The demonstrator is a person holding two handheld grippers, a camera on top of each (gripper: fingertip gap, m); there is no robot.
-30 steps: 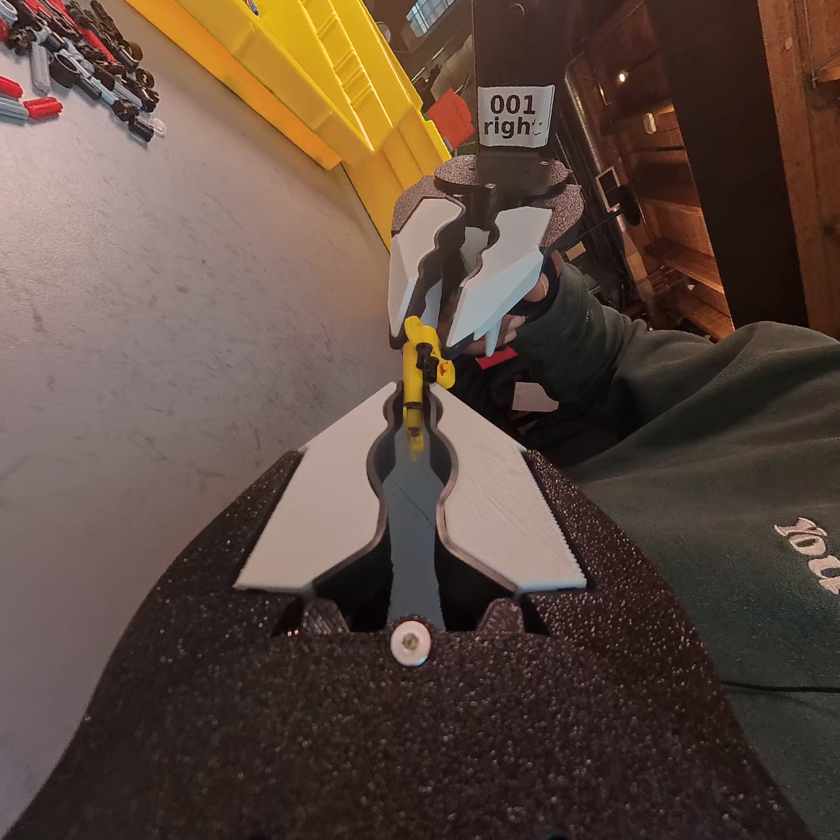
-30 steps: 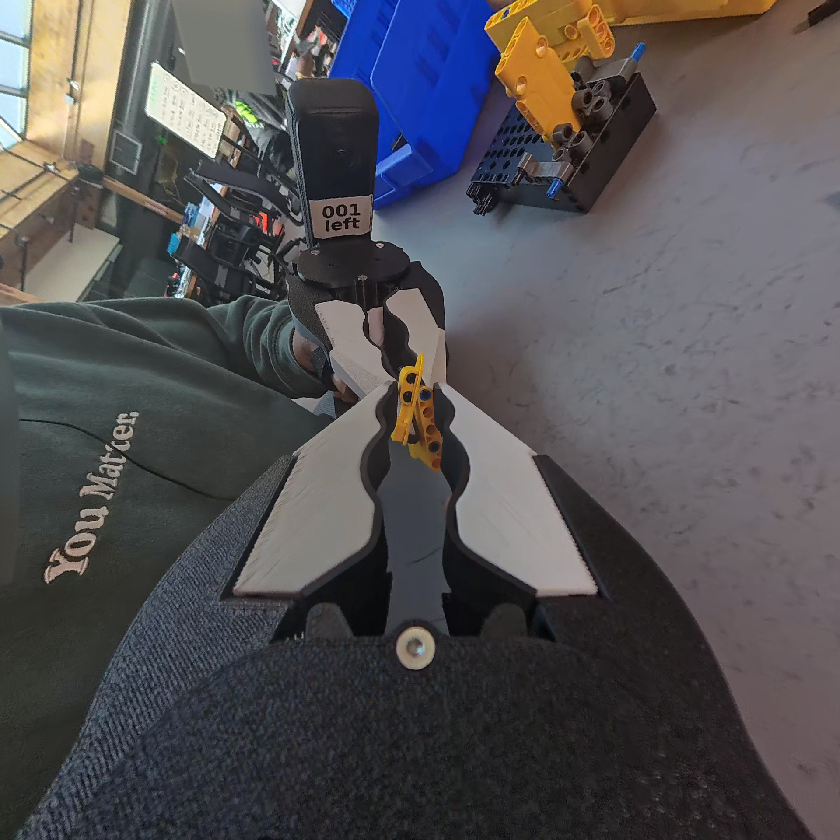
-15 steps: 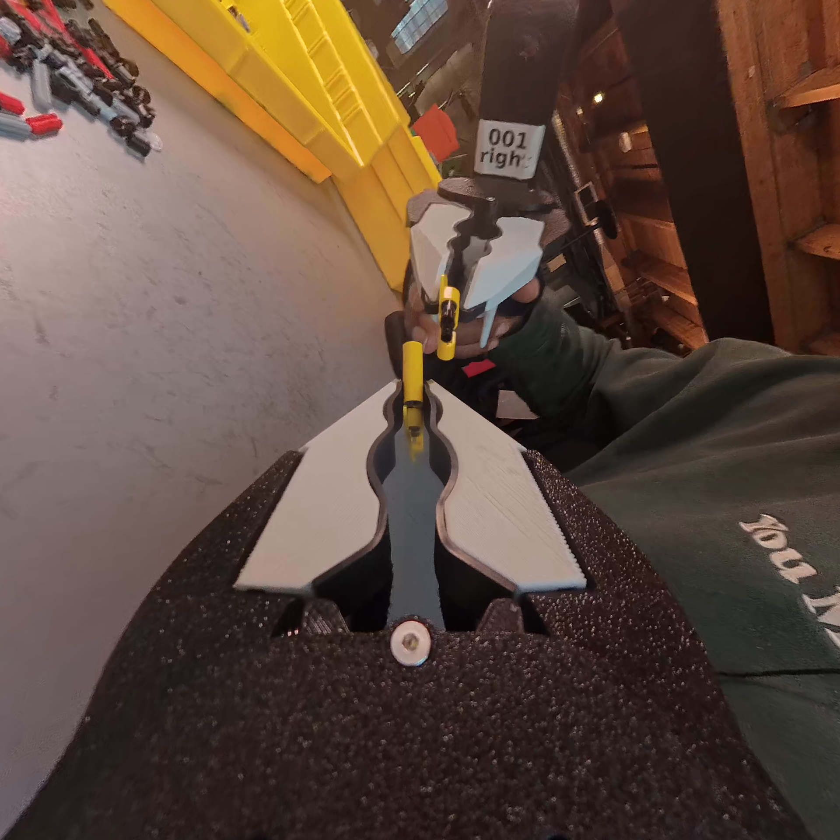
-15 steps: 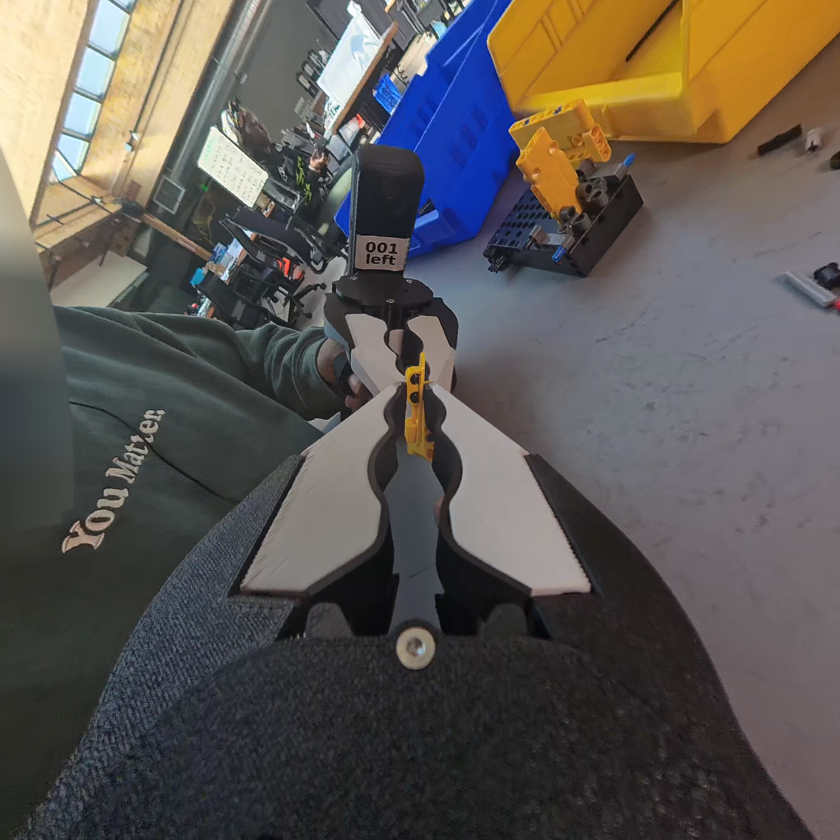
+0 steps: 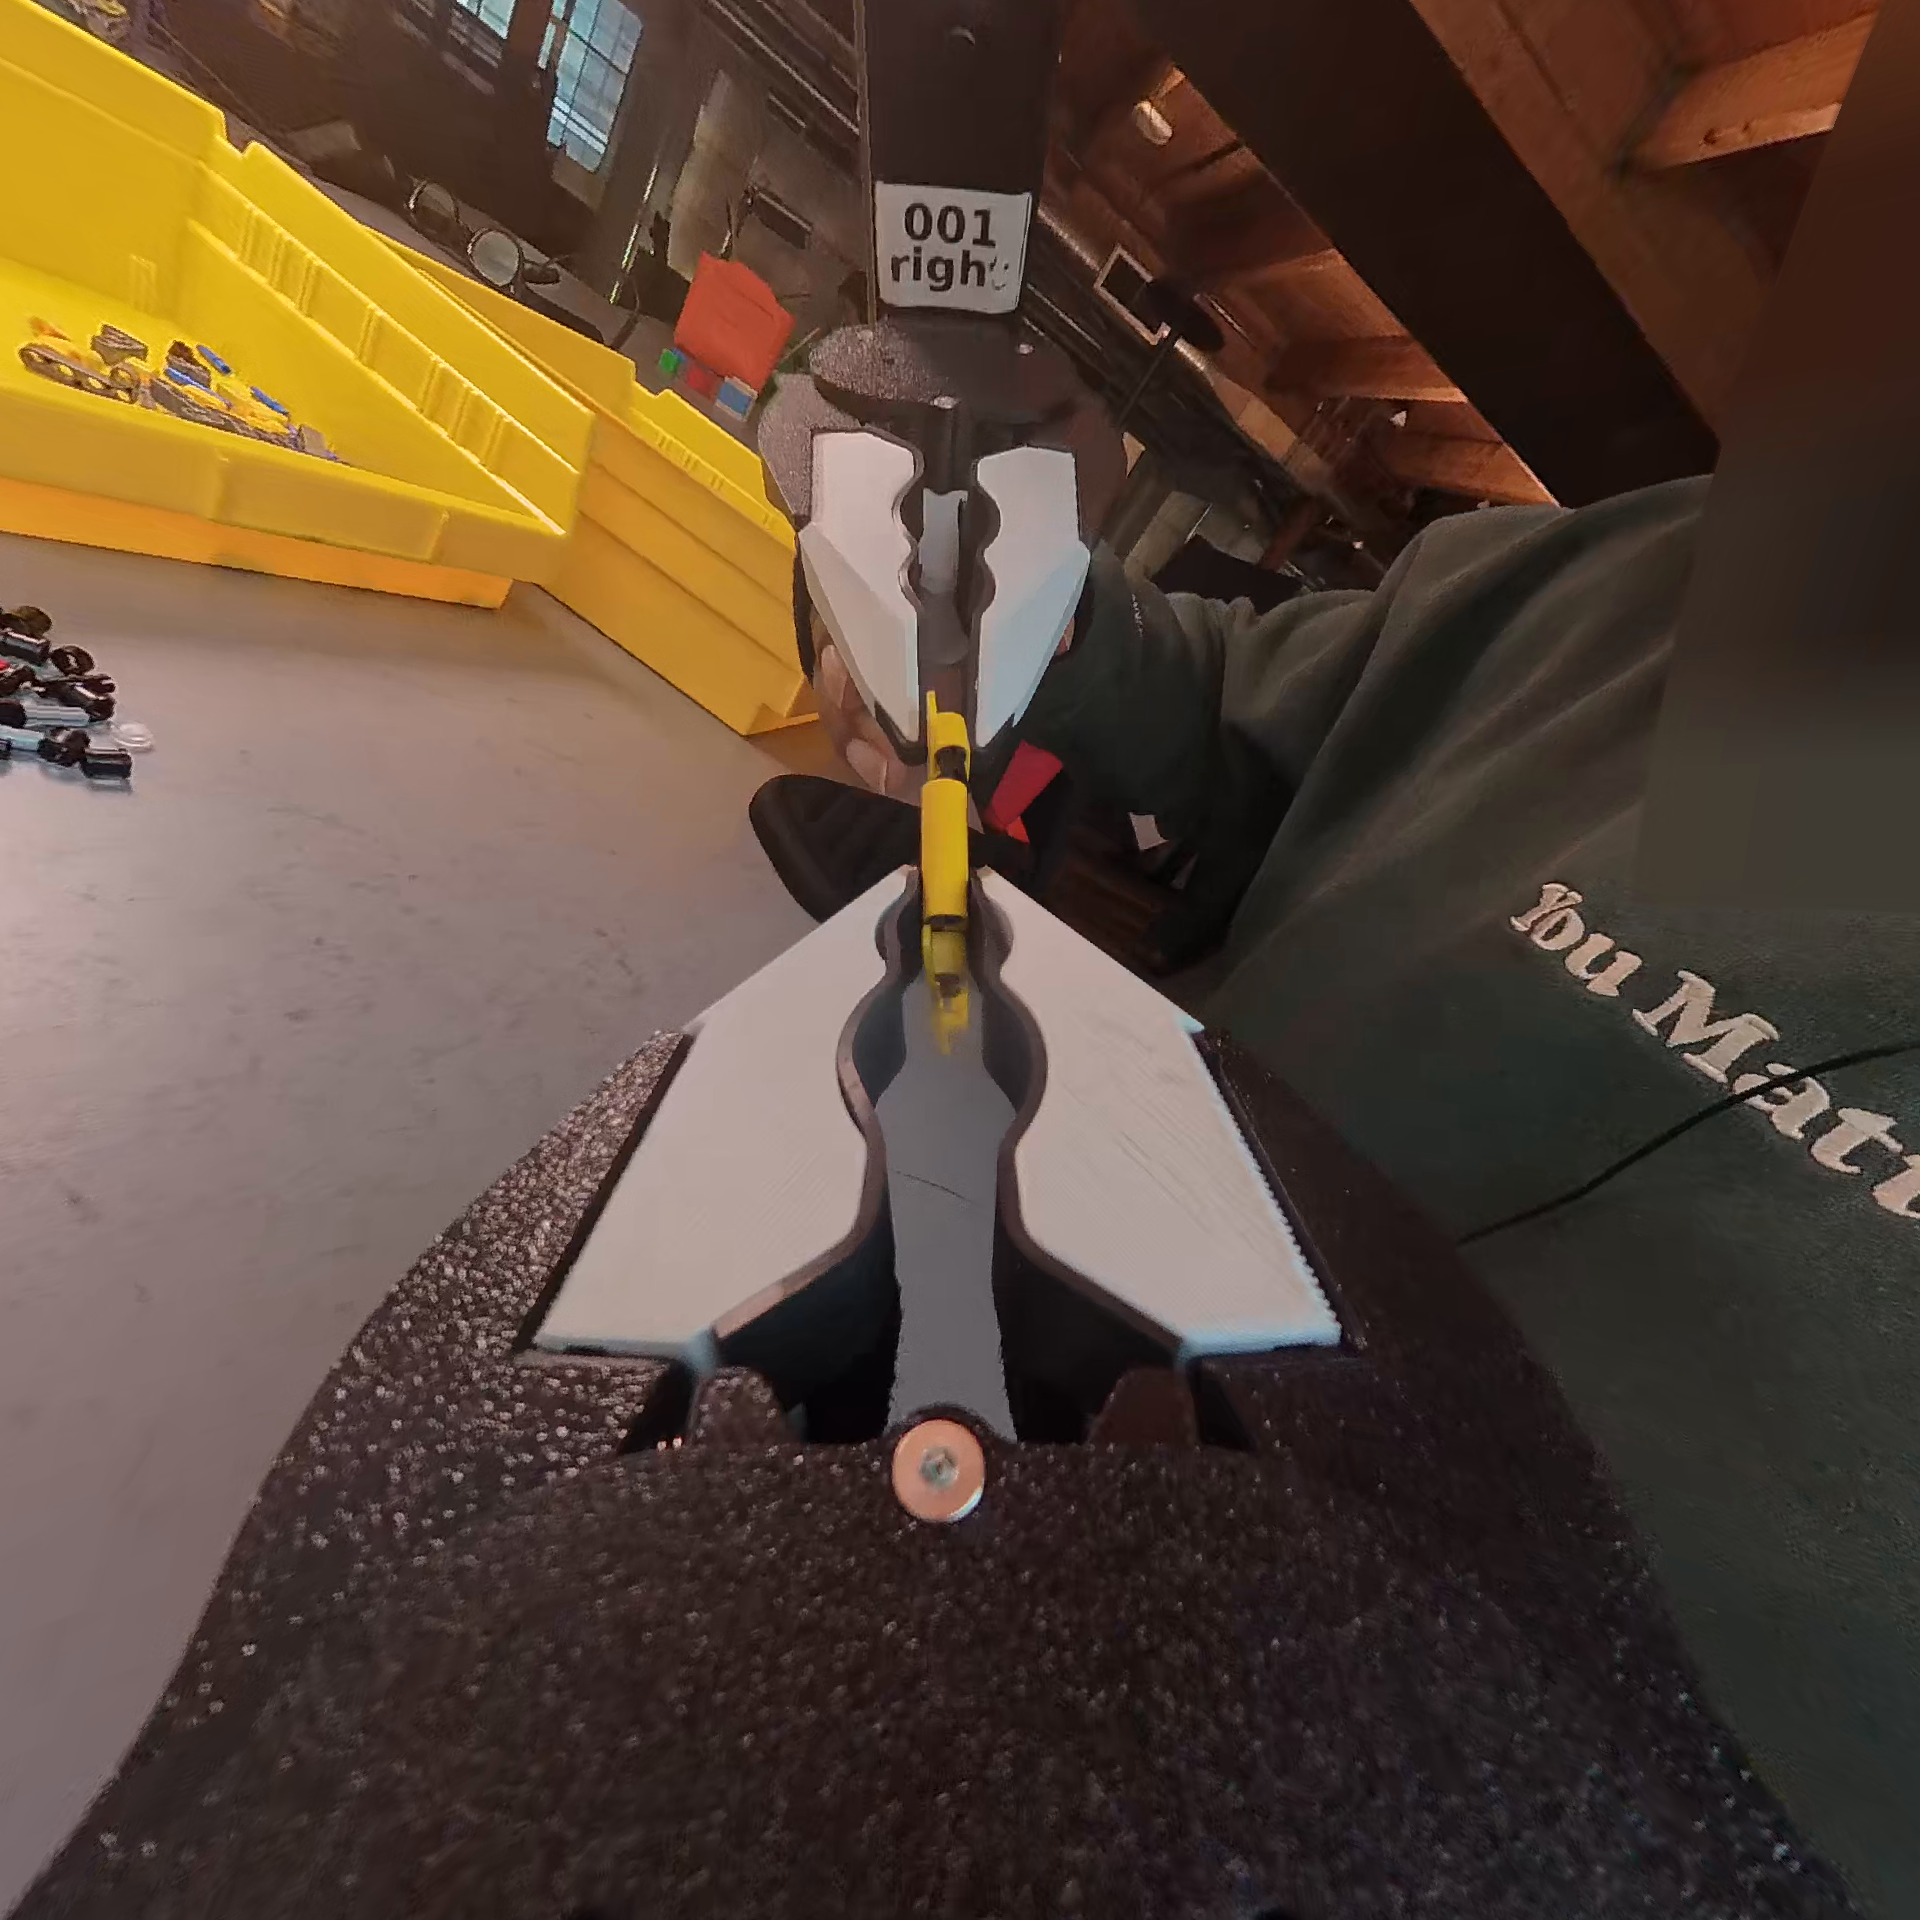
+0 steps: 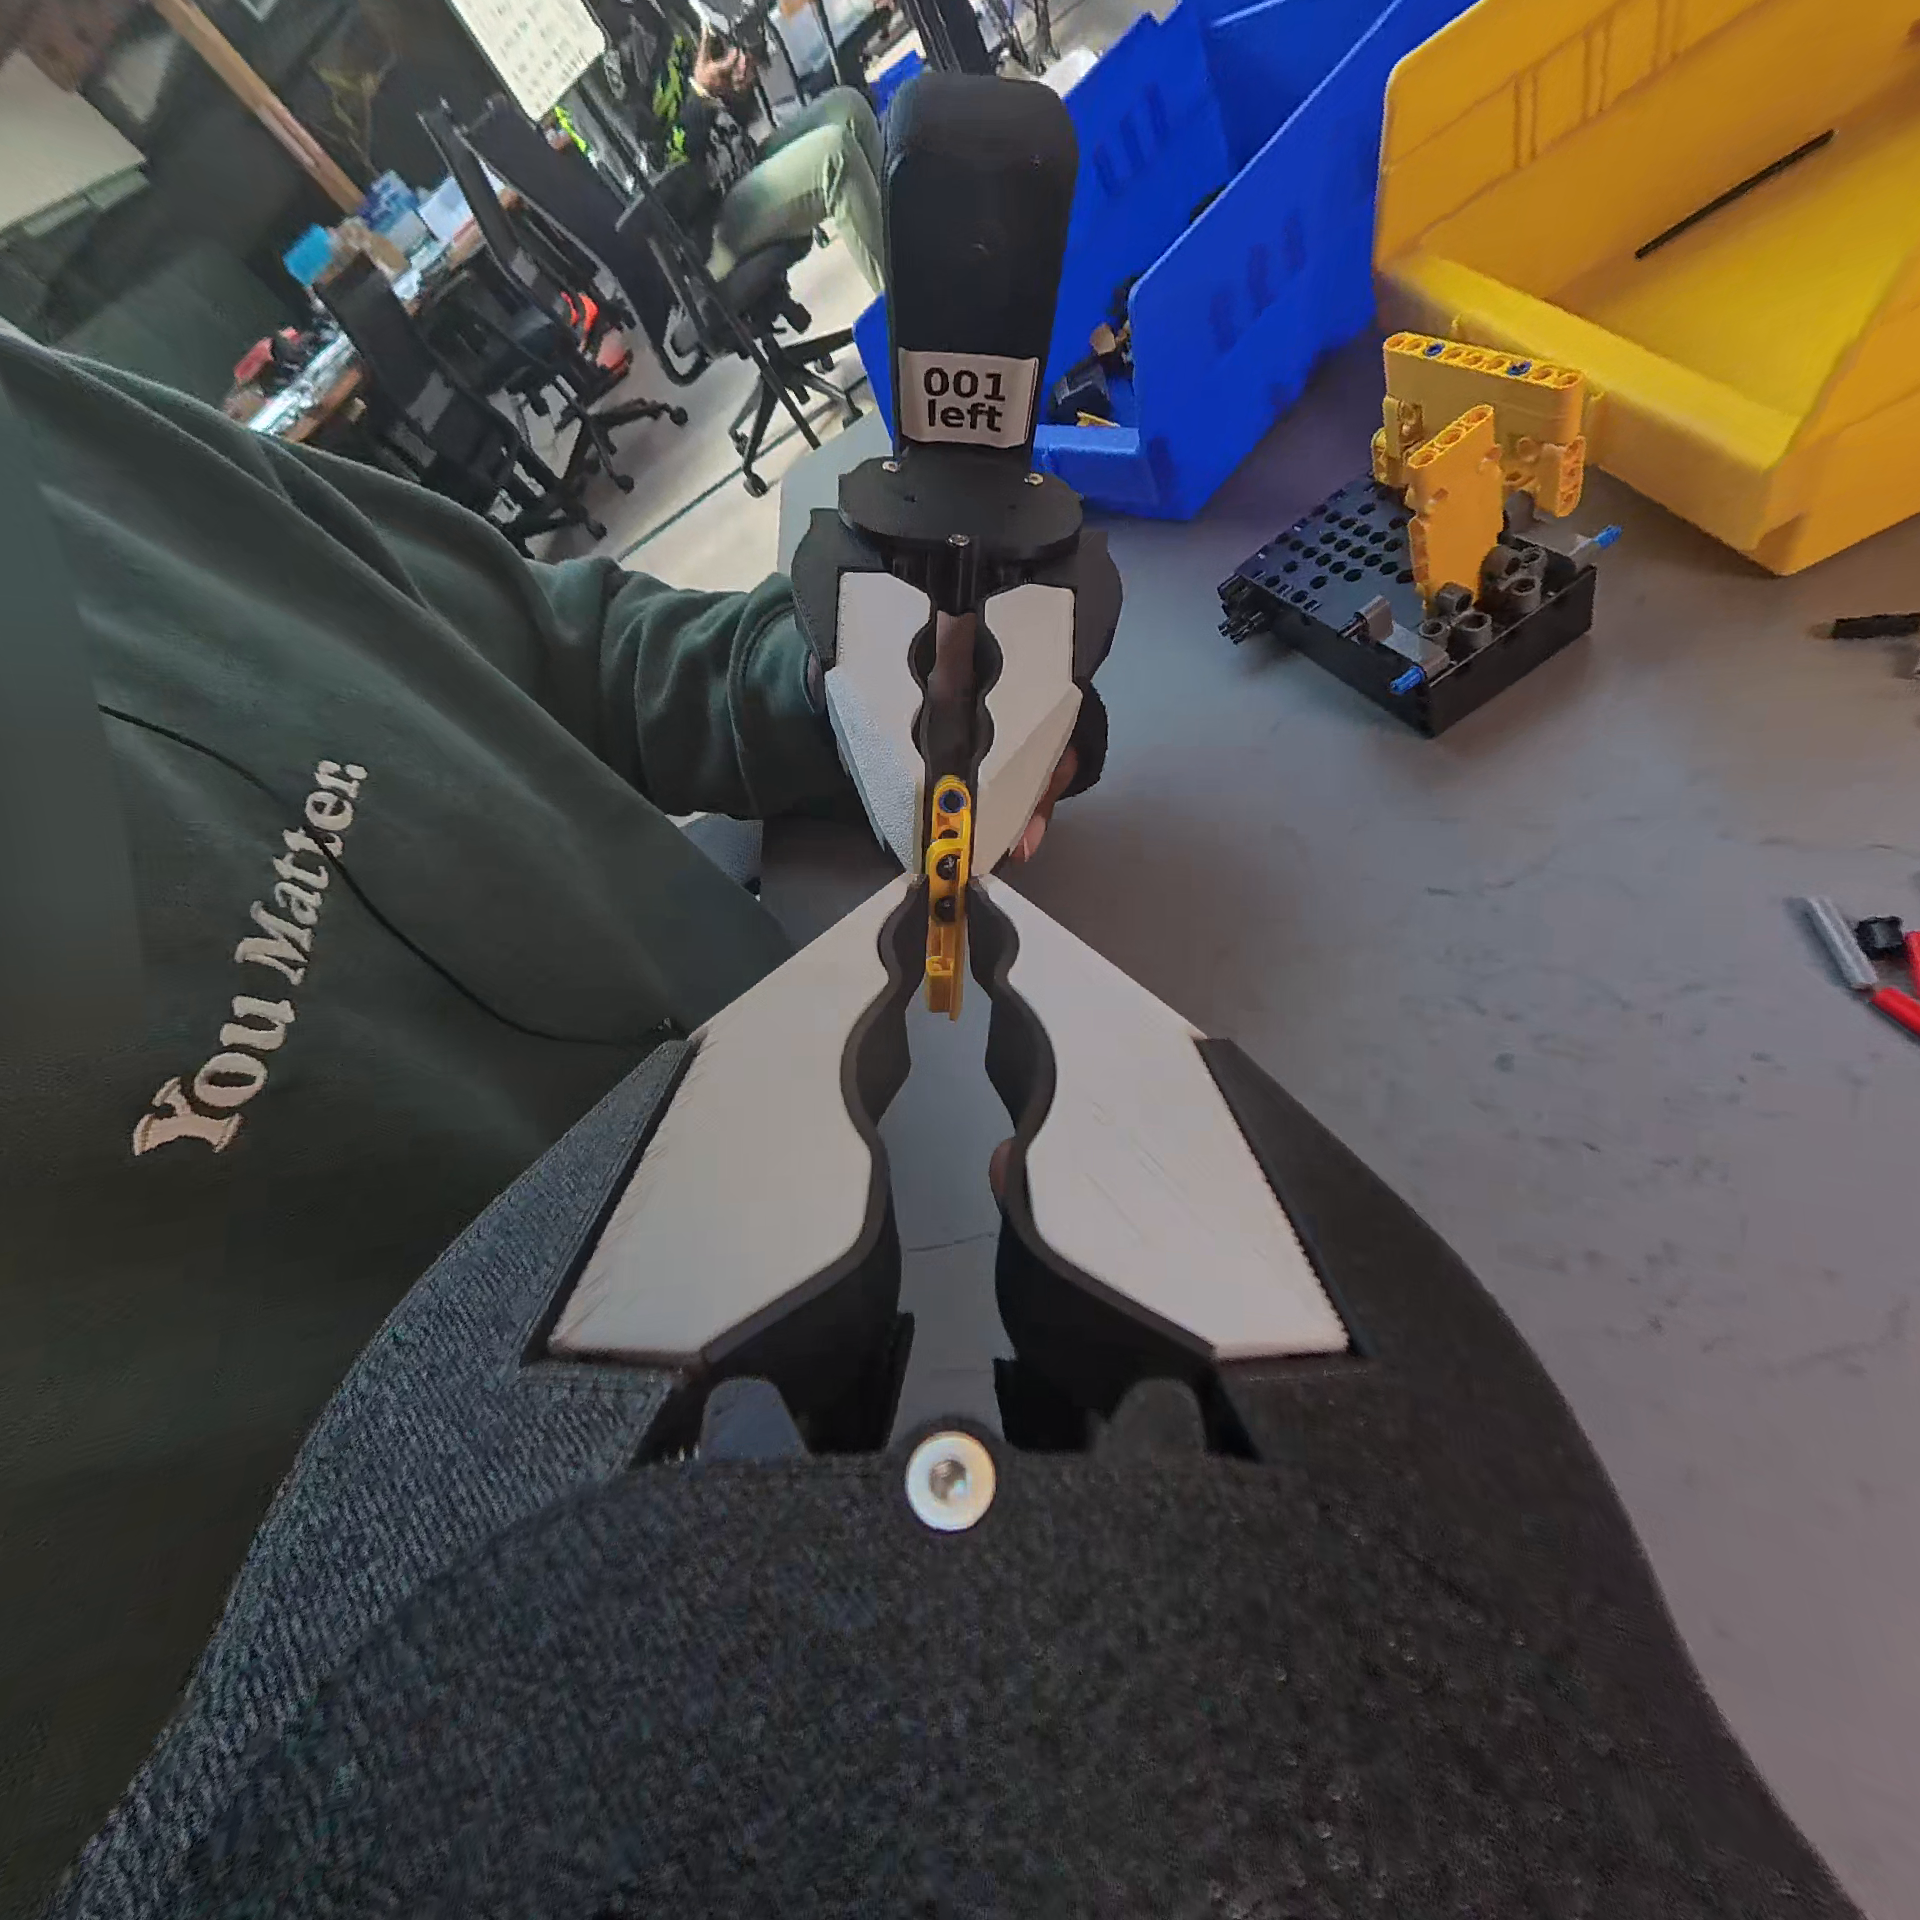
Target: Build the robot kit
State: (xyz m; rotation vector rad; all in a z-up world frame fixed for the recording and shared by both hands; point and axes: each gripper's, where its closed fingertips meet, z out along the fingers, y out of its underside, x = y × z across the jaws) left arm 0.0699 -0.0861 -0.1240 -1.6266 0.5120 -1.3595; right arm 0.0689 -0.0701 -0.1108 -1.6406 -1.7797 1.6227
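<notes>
Yellow bins [image 5: 312, 436] and loose parts [image 5: 62, 686] are seen behind. A yellow beam [image 5: 945, 831] is pinched tip-to-tip by left gripper [image 5: 945, 883] and right gripper [image 6: 948, 883].

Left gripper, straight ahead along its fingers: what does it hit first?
The right gripper, which faces it nearly tip to tip. The left gripper is shut on a yellow beam whose far end already meets the right gripper's yellow piece; depth is hard to judge.
</notes>
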